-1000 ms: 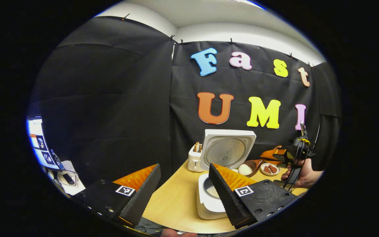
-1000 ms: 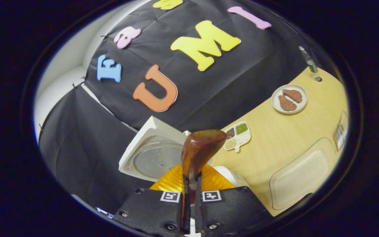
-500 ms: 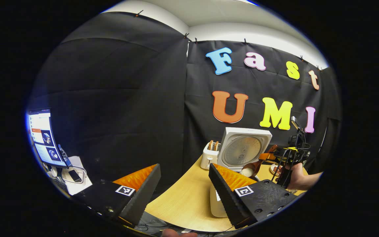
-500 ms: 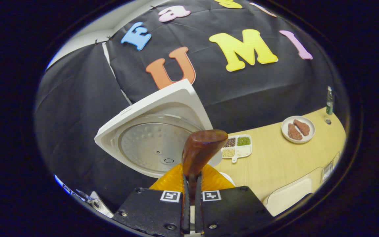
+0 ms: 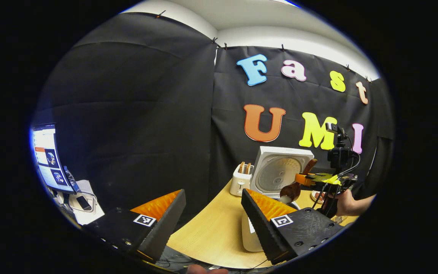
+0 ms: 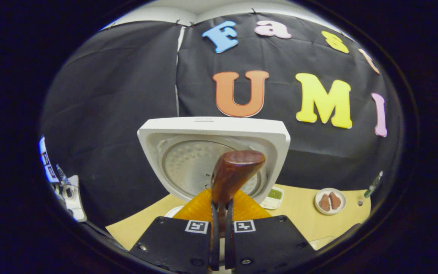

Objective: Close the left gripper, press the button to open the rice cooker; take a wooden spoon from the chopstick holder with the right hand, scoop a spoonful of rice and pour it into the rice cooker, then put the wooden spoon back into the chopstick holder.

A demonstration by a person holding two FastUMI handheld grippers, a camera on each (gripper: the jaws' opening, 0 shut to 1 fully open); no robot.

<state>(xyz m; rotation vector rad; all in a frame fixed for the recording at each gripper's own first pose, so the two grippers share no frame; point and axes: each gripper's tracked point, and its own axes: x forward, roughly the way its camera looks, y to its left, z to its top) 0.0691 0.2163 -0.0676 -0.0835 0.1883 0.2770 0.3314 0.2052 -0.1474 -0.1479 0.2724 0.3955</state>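
Since a moment ago the right gripper [image 6: 219, 243] has swung its spoon [image 6: 234, 173], clamped by the handle, to face the cooker [image 6: 213, 152] lid; rice looks tipped out. Left gripper [image 5: 213, 217] hangs wide open, empty. A tilted bowl could scatter grains.

Left gripper [image 5: 211, 213] fingers spread wide; right gripper [image 6: 221, 224] fingers nearly together.
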